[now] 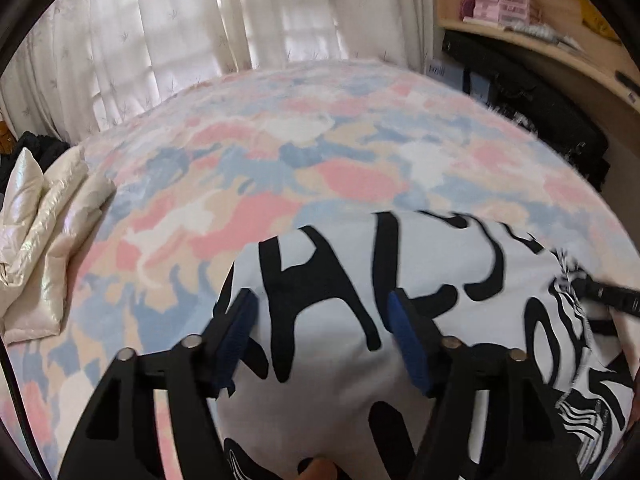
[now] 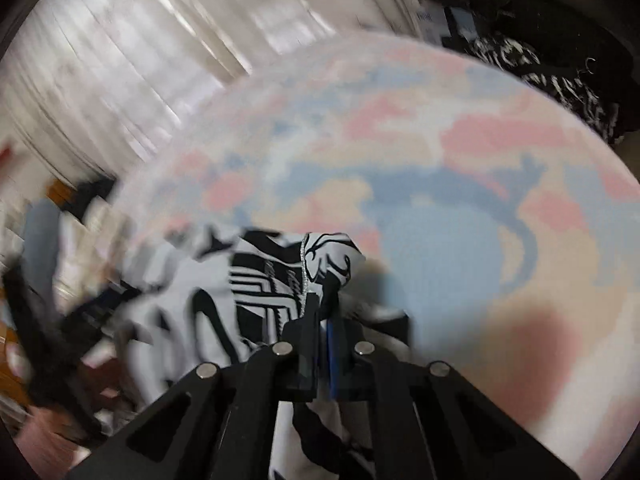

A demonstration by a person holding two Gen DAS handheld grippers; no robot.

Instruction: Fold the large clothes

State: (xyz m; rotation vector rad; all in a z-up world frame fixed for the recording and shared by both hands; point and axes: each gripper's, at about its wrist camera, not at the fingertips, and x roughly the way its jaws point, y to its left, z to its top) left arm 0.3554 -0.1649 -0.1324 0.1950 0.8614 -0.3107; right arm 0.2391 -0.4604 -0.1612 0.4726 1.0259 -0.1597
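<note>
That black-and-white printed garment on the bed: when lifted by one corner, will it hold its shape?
Probably not. The garment bunches and droops where the right gripper pinches it, suggesting floppy, light cloth. On the fleecy blanket it would likely drag rather than slide.

- The left gripper point(image 1: 322, 316) has its two fingers spread wide apart. Nothing is between them.
- The blue pads point(image 1: 408, 344) face each other across the gap.
- The right gripper point(image 2: 323, 320) has its fingers squeezed tight together, pinching the cloth point(image 2: 256, 280).
- The right gripper's tip also shows at the edge of the left view, blurry.
</note>
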